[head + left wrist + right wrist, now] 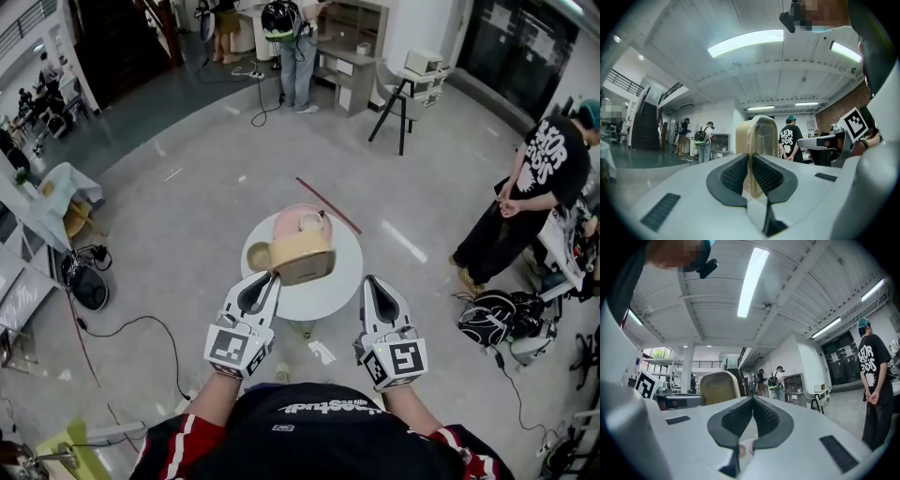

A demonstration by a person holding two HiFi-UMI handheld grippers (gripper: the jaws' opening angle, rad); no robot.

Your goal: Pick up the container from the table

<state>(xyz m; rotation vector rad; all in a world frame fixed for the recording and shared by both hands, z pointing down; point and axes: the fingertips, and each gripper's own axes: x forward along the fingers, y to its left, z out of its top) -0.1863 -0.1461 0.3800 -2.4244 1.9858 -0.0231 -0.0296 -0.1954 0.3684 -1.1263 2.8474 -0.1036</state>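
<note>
Firstly, left jaws: I see the left gripper [751,157] clenched on the near rim of the container [761,136]; both dark ribbed pads [735,174] press on the thin beige wall from either side.
Right jaws: the right gripper [753,399] is clenched, pad against pad, with nothing between them.
Container: beige, with a rounded-rectangle outline, it juts from the left jaws toward the far side. In the head view it lies over the near-left part of the table [330,292]. I cannot tell whether its base is clear of the tabletop.
Gripper positions: both point away from me, roughly level. The left one is at the table's near-left edge and the right one at its near-right edge, apart from the container.
Marker cubes: one rides on each gripper, close to my hands.
Table contents: a pink dish [289,223] sits at the far side with a small white cup [310,221] on it. A small brown bowl [259,256] rests just left of the container.
Surroundings: a bystander [542,183] in a black printed shirt stands far right. A red strip [328,204] lies on the floor beyond the table.
</note>
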